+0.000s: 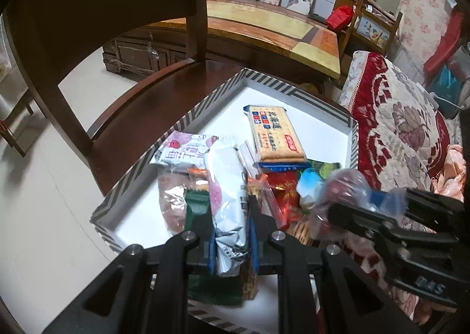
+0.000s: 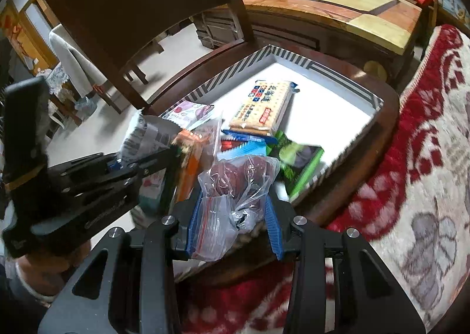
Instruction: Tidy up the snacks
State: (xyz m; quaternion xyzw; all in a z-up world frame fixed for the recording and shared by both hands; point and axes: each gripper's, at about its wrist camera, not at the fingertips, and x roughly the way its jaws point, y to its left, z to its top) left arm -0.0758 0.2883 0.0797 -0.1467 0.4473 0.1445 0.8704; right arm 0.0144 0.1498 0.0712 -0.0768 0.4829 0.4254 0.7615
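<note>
Left hand-held gripper (image 1: 230,216) clamped on a silver-white snack packet (image 1: 227,201), right hand-held gripper (image 2: 235,210) clamped on a clear bag of dark red snacks (image 2: 238,184), both above the striped box (image 1: 293,91) holding a cracker pack (image 1: 274,134) just ahead.

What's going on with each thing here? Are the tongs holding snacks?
Left tongs: shut on the silver packet.
Right tongs: shut on the plastic bag.
Cracker pack: lying flat in the box, sealed.
Box: open, on the chair, partly filled.
Green pack: lying in the box by its edge.
</note>
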